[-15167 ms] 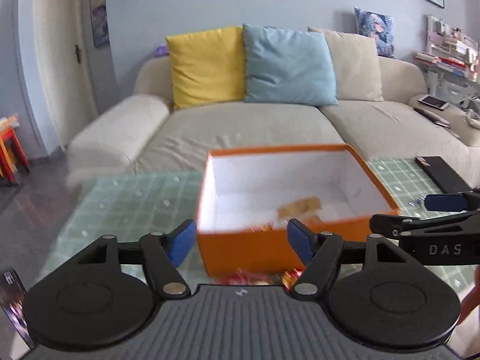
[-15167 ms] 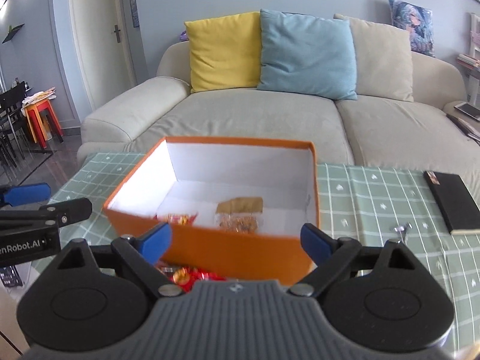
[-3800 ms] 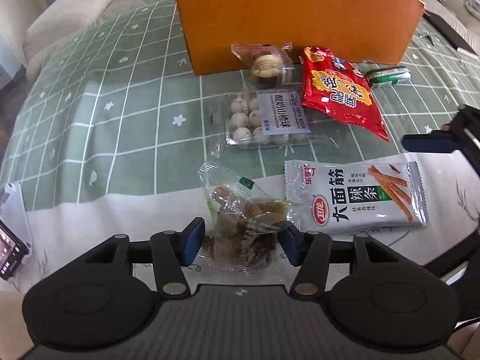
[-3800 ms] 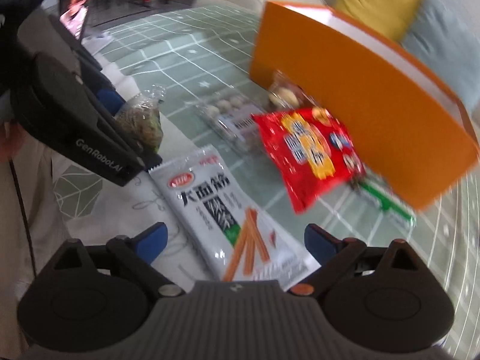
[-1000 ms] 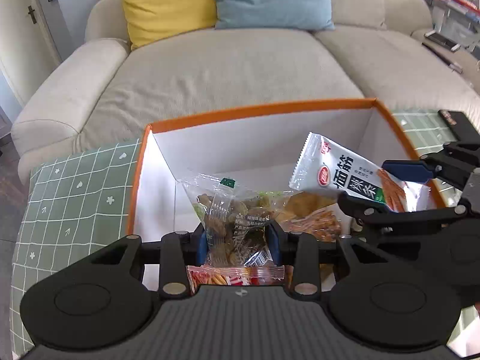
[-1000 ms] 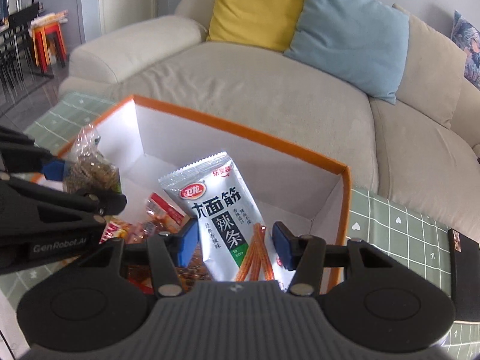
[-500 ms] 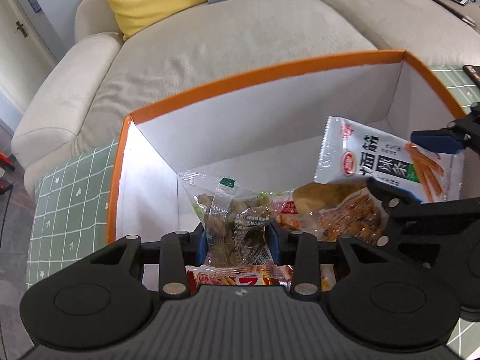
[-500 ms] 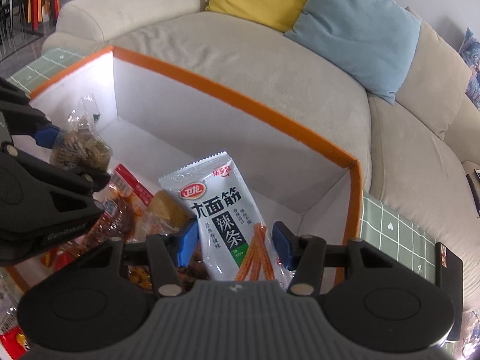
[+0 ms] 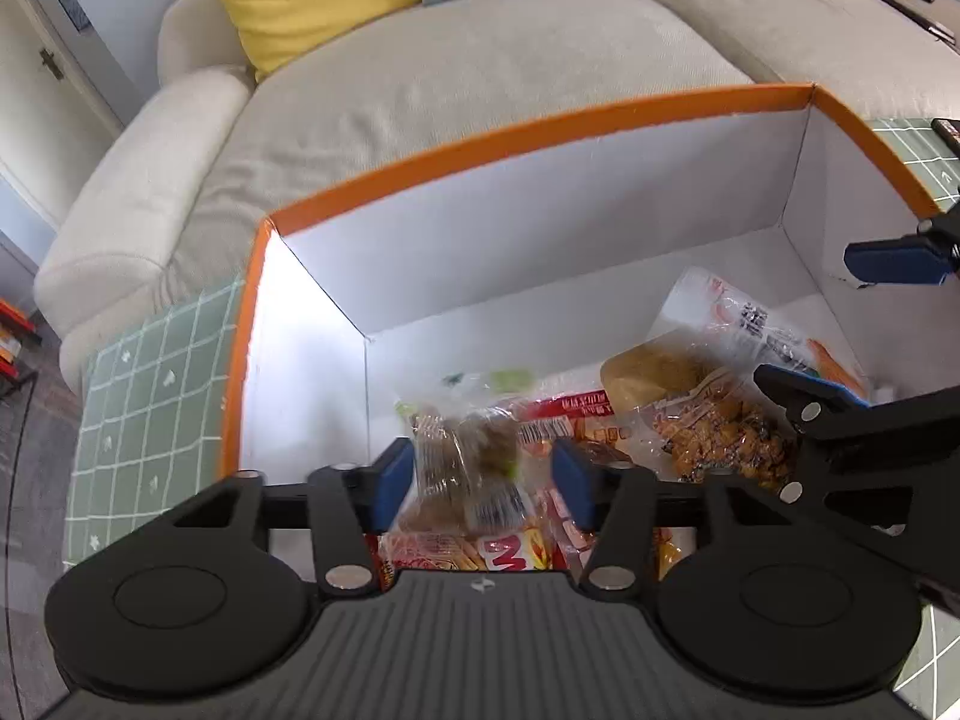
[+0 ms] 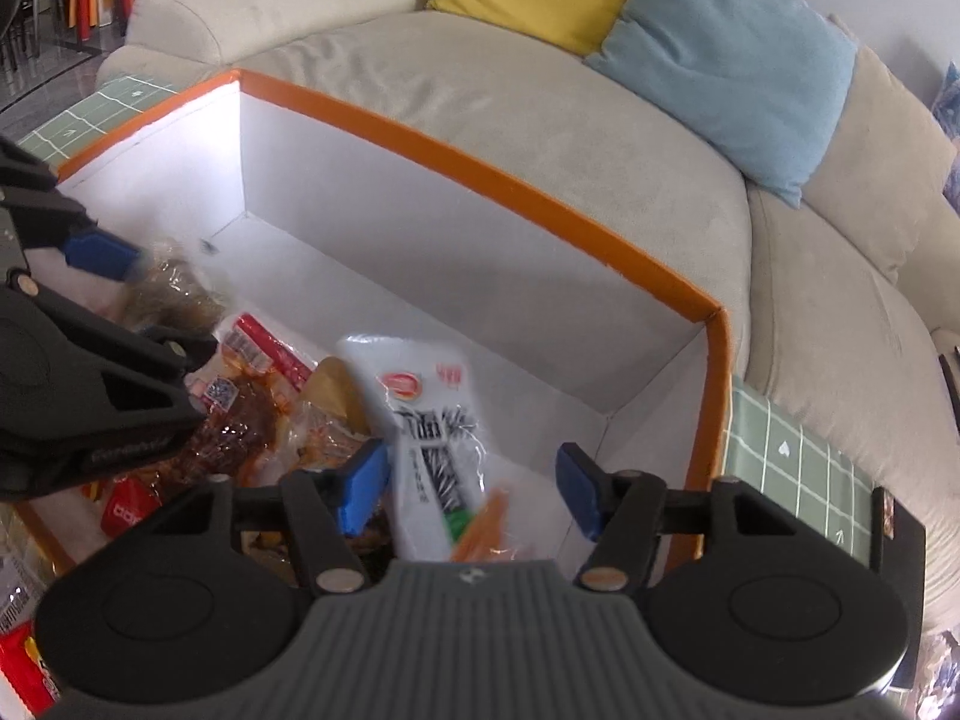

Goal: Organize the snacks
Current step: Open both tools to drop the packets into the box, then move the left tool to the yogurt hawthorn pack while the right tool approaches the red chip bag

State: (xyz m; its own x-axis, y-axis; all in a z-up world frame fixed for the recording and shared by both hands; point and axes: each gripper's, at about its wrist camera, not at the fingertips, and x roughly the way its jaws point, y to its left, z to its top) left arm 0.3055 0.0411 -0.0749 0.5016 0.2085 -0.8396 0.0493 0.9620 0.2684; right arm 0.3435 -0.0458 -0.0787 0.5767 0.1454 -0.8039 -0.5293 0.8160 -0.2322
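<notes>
**Ana:** Snacks going into the orange box (image 9: 540, 138), and we start on the left: our left gripper (image 9: 483, 477) has just been opening, jaws spread, and the clear bag of brown nuggets (image 9: 462, 462) sits between them with neither pad pressing on it. It's blurred, so we read it as dropping onto the pile on the box floor.

**Ben:** Agreed. Below it we have the red wrappers (image 9: 564, 414) and the amber snack pack (image 9: 714, 438), all inside the white walls. Moving right, our right gripper (image 10: 468, 492) has also just been opening, and the white spicy-strip packet (image 10: 432, 420) lies between its jaws, smeared with motion, no pad on it.

**Ana:** So both items are in the box, toward the near side. What worries us from here?

**Ben:** First, the two grippers hang close together over one box. In the right wrist view the left one fills the left edge, just beside the pile. If we lift out carelessly we could knock them together.

**Ana:** And a slack wrapper could catch on a blue pad. That clear bag is crinkly and lies near the left pad; pulling up at an angle might drag it back out.

**Ben:** Also the near wall. We can't see it under the gripper bodies, so backing out low could snag the rim and shove the box along the green-checked bench (image 9: 138, 384).

**Ana:** Then a red package (image 10: 24, 666) waits outside the box at far left, so we judge the sorting unfinished.
</notes>
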